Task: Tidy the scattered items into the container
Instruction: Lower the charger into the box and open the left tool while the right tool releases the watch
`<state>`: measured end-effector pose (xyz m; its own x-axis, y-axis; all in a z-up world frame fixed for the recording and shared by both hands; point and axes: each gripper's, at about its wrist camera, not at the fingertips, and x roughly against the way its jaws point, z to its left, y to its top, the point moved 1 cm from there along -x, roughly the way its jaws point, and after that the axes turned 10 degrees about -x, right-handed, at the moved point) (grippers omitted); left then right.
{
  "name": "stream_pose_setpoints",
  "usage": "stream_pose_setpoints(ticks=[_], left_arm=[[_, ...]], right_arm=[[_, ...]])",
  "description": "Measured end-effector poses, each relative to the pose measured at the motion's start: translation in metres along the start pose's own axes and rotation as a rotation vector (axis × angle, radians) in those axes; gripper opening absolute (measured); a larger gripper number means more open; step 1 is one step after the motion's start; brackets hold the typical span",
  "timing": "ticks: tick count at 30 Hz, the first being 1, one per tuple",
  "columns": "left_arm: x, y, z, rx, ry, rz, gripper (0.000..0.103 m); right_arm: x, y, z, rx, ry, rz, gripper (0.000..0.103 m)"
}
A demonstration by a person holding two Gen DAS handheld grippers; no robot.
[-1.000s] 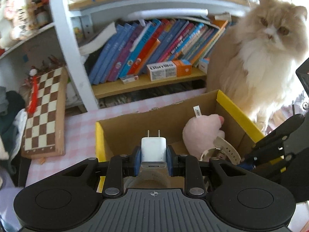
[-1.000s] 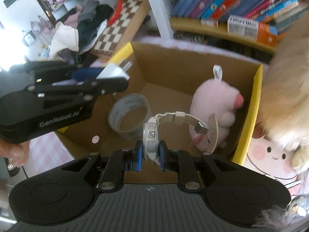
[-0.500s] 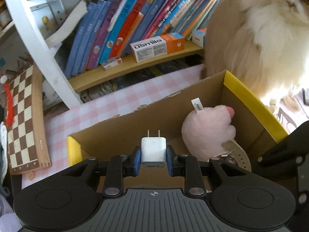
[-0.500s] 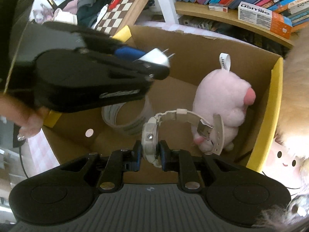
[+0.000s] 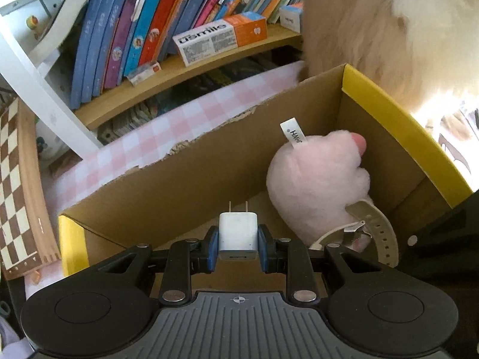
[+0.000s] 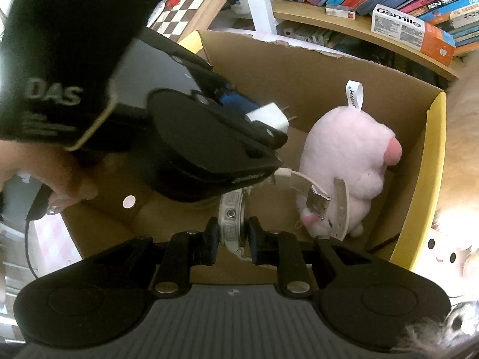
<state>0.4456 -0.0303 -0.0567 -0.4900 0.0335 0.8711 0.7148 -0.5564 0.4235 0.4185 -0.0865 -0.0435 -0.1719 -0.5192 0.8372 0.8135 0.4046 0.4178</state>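
Observation:
My left gripper (image 5: pixel 238 240) is shut on a white plug charger (image 5: pixel 238 233), prongs forward, held above the open cardboard box (image 5: pixel 191 179) with yellow flaps. A pink plush toy (image 5: pixel 317 179) lies inside at the right. My right gripper (image 6: pixel 233 233) is shut on the case of a white wristwatch (image 6: pixel 232 224), whose strap (image 6: pixel 341 206) arcs toward the pink plush toy (image 6: pixel 344 152). In the right wrist view the left gripper (image 6: pixel 269 119) with the plug charger (image 6: pixel 266 116) crosses over the cardboard box (image 6: pixel 314 68) and hides the tape roll below it.
A fluffy cream cat (image 5: pixel 398 30) sits right behind the box's far right corner. A bookshelf (image 5: pixel 185 68) with books and a toothpaste carton (image 5: pixel 221 39) runs behind. A chessboard (image 5: pixel 18 185) leans at the left. A pink checked cloth (image 5: pixel 149 137) covers the table. A hand (image 6: pixel 54 176) grips the left tool.
The left gripper has moved forward and down over the box with the charger. It now covers the tape roll in the right wrist view. The right gripper still holds the watch over the box.

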Motion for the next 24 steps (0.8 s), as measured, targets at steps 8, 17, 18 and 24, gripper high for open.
stream_pose_setpoints(ticks=[8,17,18,24], left_arm=[[-0.011,0.003,-0.006,-0.012,-0.014,0.030,0.024],[-0.020,0.004,-0.003,0.006,-0.030,0.065,0.024],[-0.021,0.004,-0.002,0.009,-0.032,0.069,0.024],[-0.024,0.004,0.003,0.033,-0.038,0.078,0.025]], right_arm=[[-0.001,0.002,0.000,-0.006,0.008,0.005,0.020],[-0.003,0.002,0.001,0.001,0.011,0.016,0.020],[-0.003,0.002,0.001,0.001,0.013,0.017,0.020],[-0.004,0.003,0.000,0.003,0.022,0.024,0.021]])
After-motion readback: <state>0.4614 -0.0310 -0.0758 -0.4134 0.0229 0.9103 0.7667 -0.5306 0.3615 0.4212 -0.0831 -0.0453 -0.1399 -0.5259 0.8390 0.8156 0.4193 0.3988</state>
